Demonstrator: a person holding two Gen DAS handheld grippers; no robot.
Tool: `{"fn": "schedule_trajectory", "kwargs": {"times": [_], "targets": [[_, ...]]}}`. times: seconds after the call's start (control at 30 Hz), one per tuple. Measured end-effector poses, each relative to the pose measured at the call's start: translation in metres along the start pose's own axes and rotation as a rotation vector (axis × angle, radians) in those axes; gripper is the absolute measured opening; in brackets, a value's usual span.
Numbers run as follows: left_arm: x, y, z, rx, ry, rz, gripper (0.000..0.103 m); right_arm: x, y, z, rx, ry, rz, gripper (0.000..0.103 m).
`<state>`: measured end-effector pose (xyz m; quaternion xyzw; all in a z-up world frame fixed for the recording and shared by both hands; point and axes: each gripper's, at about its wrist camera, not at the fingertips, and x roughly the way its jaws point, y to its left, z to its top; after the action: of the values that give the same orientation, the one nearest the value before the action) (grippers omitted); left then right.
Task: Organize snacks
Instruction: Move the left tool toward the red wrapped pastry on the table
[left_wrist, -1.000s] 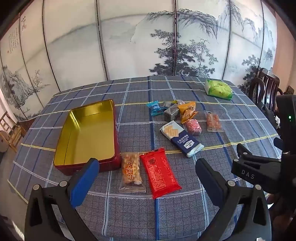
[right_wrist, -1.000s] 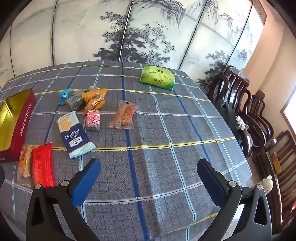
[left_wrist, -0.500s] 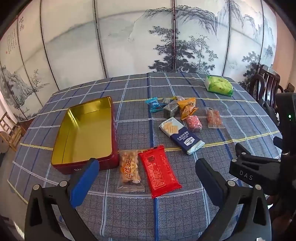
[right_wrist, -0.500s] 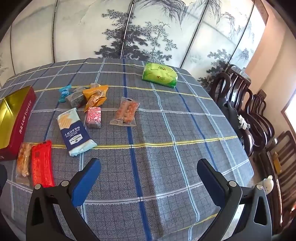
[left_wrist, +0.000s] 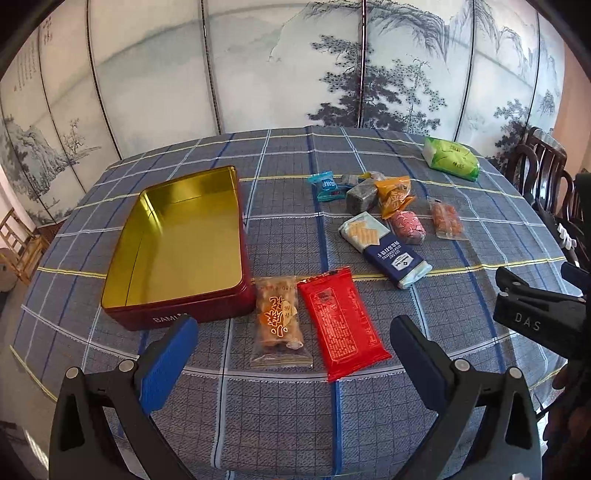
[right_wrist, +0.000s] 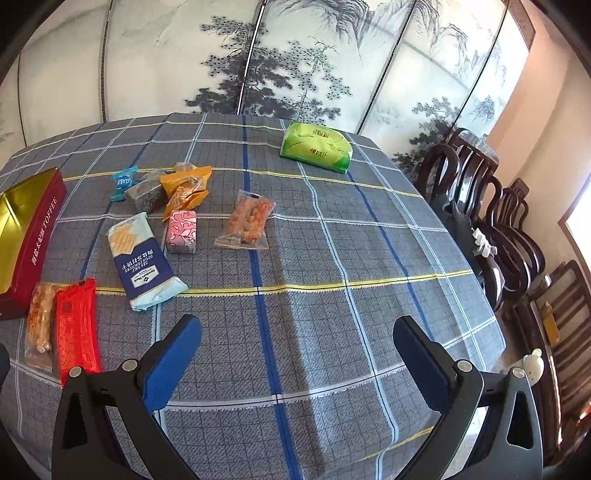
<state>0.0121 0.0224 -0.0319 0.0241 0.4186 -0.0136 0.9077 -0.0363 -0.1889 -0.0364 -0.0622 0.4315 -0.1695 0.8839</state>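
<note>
Both claws have drifted back a bit since the earlier frames, so the snacks sit a touch further off. Left claw (left_wrist: 293, 345) hangs spread wide and empty over the near edge of the bench (left_wrist: 461, 295), right above the clear cookie bag (left_wrist: 279, 321) and the red packet (left_wrist: 341, 323), which lie side by side just beside the tin (left_wrist: 177, 240). That tin is red outside, gold inside, nothing in it. Right claw (right_wrist: 297, 345) is also released, holding nothing, over bare checked cloth. Further back: a blue cracker pack (right_wrist: 142, 258), a pink candy (right_wrist: 181, 230), a clear bag of orange bits (right_wrist: 249, 221), then a huddle with an orange wrapper (right_wrist: 186, 190), a grey block (right_wrist: 146, 195) and a small blue sweet (right_wrist: 123, 181). Might be one more wrapper tucked behind, hard to say. Green tissue pack (right_wrist: 316, 146) sits well apart at the far side.
</note>
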Motion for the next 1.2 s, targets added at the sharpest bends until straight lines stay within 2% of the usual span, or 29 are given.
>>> {"fn": "schedule_trajectory", "kwargs": {"times": [0.77,1.2], "targets": [[0.009,-0.017,-0.003,0.024,0.021,-0.017,0.103,0.015,-0.003,-0.001,0.014,0.017,0.025,0.103],[0.012,-0.021,-0.009,0.029,0.034,-0.043,0.103,0.012,-0.006,0.0,0.04,0.012,0.085,0.103]]}}
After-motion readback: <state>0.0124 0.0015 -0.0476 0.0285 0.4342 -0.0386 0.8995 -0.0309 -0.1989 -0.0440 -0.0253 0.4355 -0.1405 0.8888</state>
